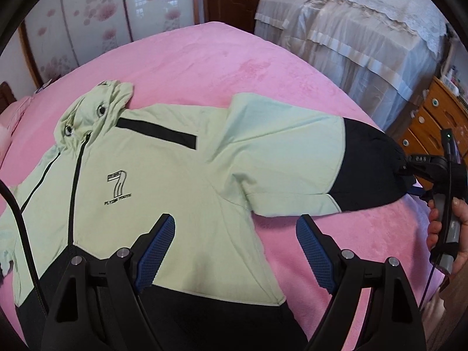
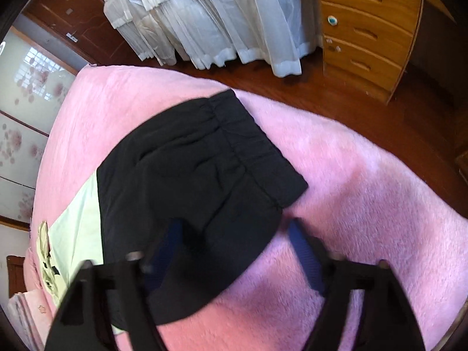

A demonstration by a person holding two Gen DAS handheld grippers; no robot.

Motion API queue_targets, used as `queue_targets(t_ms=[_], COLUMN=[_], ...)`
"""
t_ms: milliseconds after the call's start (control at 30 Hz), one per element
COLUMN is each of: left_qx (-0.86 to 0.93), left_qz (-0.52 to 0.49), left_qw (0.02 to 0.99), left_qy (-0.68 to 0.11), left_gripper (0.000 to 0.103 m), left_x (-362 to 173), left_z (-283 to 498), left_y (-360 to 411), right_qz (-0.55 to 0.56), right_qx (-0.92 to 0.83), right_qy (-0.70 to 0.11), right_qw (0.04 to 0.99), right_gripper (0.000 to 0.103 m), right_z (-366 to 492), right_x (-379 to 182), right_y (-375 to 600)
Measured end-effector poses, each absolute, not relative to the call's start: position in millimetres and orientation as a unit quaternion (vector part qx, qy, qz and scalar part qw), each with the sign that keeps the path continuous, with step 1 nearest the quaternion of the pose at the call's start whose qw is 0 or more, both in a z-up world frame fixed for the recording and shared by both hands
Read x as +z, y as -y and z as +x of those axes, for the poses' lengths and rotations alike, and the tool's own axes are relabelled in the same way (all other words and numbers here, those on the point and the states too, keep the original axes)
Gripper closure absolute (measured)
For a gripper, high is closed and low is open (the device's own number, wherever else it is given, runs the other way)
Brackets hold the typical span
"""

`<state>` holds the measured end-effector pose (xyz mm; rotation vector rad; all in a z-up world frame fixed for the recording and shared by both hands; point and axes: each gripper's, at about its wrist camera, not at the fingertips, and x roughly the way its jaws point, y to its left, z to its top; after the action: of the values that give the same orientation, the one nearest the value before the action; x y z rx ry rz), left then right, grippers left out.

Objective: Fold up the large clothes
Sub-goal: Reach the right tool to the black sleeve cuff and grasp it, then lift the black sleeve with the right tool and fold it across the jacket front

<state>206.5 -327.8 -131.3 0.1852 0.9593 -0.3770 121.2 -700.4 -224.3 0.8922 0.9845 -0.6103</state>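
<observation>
One jacket (image 1: 163, 175) on one pink bed (image 1: 204, 67); left fingers (image 1: 234, 251) spread; right fingers (image 2: 234, 251) spread over its cuff (image 2: 248, 146).

Jacket (image 1: 163, 175) hem cut off; right tool (image 2: 234, 234) fingers blurred.

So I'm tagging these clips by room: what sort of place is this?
Most likely a home bedroom: the jacket lies on a bed with a pink blanket, beside a wooden chest of drawers and a second covered bed.

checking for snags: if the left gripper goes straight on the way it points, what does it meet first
Most likely the jacket: the open left gripper points down over its light green front near the sleeve seam, with pink blanket beside it. Depth is unclear.
</observation>
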Motion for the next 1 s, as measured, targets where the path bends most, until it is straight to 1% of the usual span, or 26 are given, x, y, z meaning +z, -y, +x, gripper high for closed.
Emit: queue_targets(t_ms=[33, 67, 100, 133, 300, 433, 533, 600, 700, 833, 933, 1000], left_qx=[-0.171, -0.163, -0.153, -0.137, -0.108, -0.070, -0.053, -0.037, -0.011, 0.003, -0.009, -0.026], left_qz=[0.087, 0.088, 0.090, 0.096, 0.094, 0.083, 0.055, 0.041, 0.036, 0.046, 0.041, 0.033], left_qw=[0.866, 0.865, 0.866, 0.867, 0.873, 0.887, 0.891, 0.894, 0.898, 0.899, 0.895, 0.893], left_qy=[-0.462, -0.465, -0.467, -0.470, -0.465, -0.449, -0.448, -0.445, -0.439, -0.436, -0.443, -0.449], left_gripper=[0.019, 0.019, 0.019, 0.019, 0.019, 0.019, 0.019, 0.019, 0.019, 0.019, 0.019, 0.019], left_x=[-132.4, -133.1, -133.5, -134.4, -129.1, -117.2, -110.7, -107.7, -106.8, -113.7, -121.0, -125.3], left_z=[208.1, 209.4, 210.3, 211.4, 211.8, 204.2, 198.8, 193.5, 186.0, 178.1, 176.7, 177.5], left_y=[324.3, 321.0, 317.4, 312.6, 281.0, 237.0, 197.8, 170.2, 134.0, 101.4, 90.8, 88.6], right_qz=[0.402, 0.401, 0.402, 0.399, 0.321, 0.259, 0.218, 0.197, 0.160, 0.094, 0.056, 0.054], right_qx=[-0.280, -0.275, -0.269, -0.268, -0.249, -0.151, -0.069, -0.024, 0.039, 0.057, 0.044, 0.038], right_qy=[-0.450, -0.447, -0.441, -0.431, -0.362, -0.311, -0.293, -0.293, -0.317, -0.389, -0.464, -0.487], right_qw=[0.747, 0.751, 0.756, 0.764, 0.839, 0.902, 0.929, 0.935, 0.934, 0.915, 0.883, 0.871], right_gripper=[0.068, 0.087, 0.093, 0.096, 0.097, 0.098, 0.098, 0.098, 0.098, 0.096, 0.086, 0.085], right_z=[123.2, 124.2, 125.8, 125.5, 124.1, 135.7, 148.2, 160.1, 181.4, 204.9, 211.2, 205.9], right_x=[-222.7, -220.7, -217.9, -211.7, -145.5, -75.1, -41.7, -32.9, -43.0, -101.3, -160.8, -180.8], right_y=[699.3, 699.0, 699.1, 698.4, 657.4, 581.9, 514.4, 474.5, 406.4, 332.6, 292.5, 286.0])
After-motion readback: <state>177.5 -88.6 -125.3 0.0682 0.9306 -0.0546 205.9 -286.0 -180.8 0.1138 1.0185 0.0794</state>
